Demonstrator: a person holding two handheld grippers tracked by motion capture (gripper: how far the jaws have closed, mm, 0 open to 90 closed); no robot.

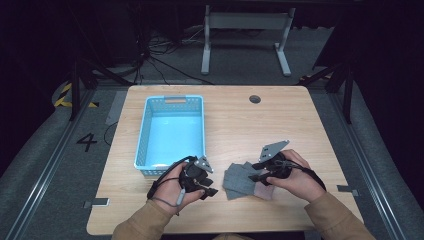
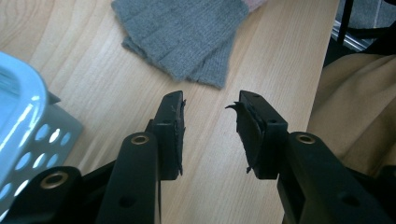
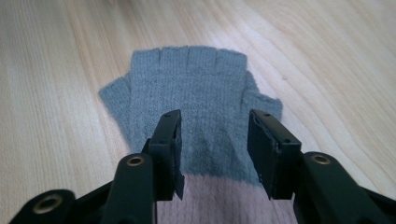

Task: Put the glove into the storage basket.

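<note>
A pair of grey fingerless knit gloves (image 1: 241,179) with pink cuffs lies stacked flat on the wooden table (image 1: 235,120), near its front edge. My right gripper (image 1: 256,176) is open over the gloves; in the right gripper view its jaws straddle the top glove (image 3: 196,93) just above the pink cuff (image 3: 219,200). My left gripper (image 1: 210,191) is open just left of the gloves, with bare wood between its jaws. In the left gripper view the gloves (image 2: 187,32) lie ahead of the fingertips (image 2: 173,116).
An empty light-blue plastic basket (image 1: 145,135) stands left of centre on the table, right behind my left hand; its corner (image 2: 28,135) is close to the left jaw. A round cable hole (image 1: 255,99) sits near the far edge. A tan sleeve (image 2: 355,112) is beside the front edge.
</note>
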